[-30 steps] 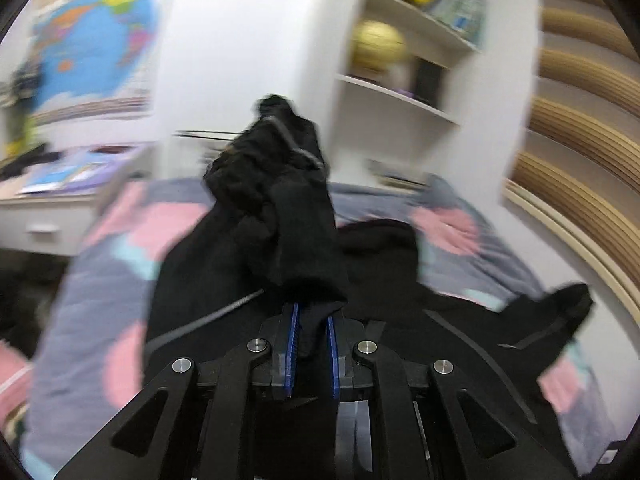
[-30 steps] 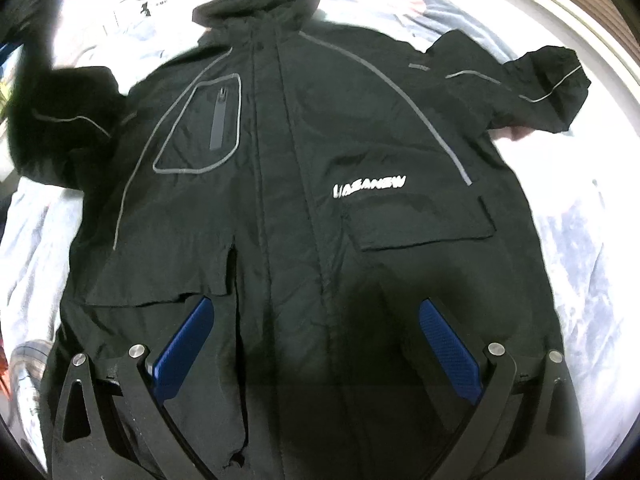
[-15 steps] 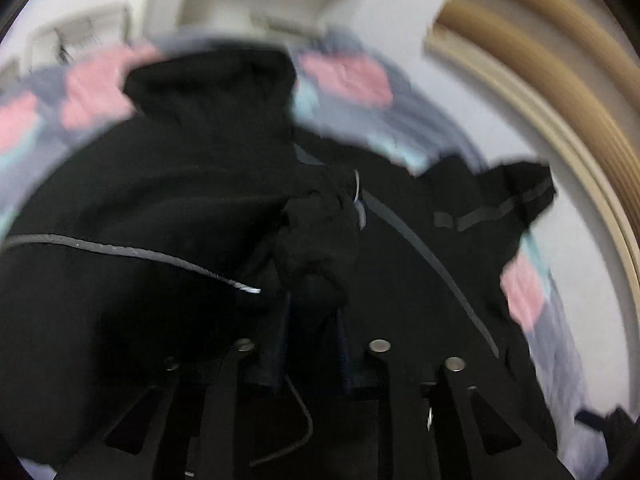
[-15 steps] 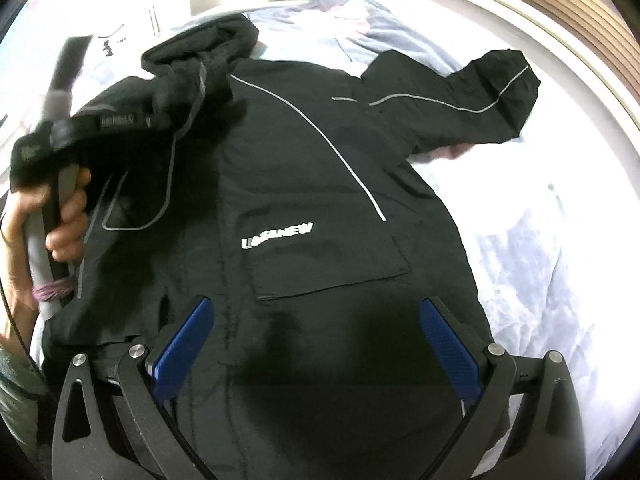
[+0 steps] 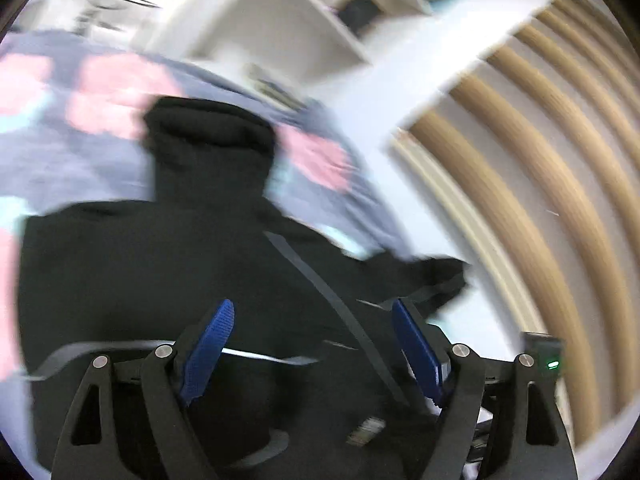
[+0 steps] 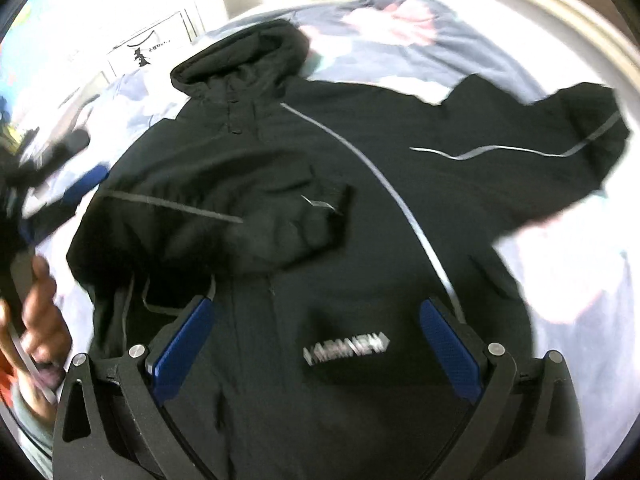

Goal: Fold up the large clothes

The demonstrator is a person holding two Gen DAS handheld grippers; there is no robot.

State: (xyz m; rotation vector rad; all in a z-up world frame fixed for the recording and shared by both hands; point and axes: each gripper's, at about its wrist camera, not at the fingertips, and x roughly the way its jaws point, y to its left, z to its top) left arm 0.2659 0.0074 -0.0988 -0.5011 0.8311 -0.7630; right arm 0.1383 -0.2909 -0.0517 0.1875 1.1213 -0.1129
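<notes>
A black hooded jacket (image 6: 400, 208) lies front up on the bed, its hood (image 6: 244, 52) at the far end. One sleeve (image 6: 276, 220) lies folded across the chest, while the other sleeve (image 6: 560, 136) stretches out to the right. My right gripper (image 6: 316, 306) hovers open over the white chest logo (image 6: 346, 346) with nothing between its pads. My left gripper (image 5: 313, 306) is low over the jacket (image 5: 160, 280). Its jaws are opening and nothing is between them. In the right wrist view the left gripper (image 6: 86, 184) shows blurred at the left edge.
A grey bedspread (image 5: 100, 92) with pink patches lies under the jacket. White shelves (image 5: 280, 32) stand beyond the bed, and a curved wooden slatted panel (image 5: 560, 200) runs along its right side. A person's hand (image 6: 40, 312) holds the left gripper's handle.
The left gripper came down with the sleeve, let it go and opened; the sleeve now lies across the chest. The right gripper slid right over the jacket, staying open.
</notes>
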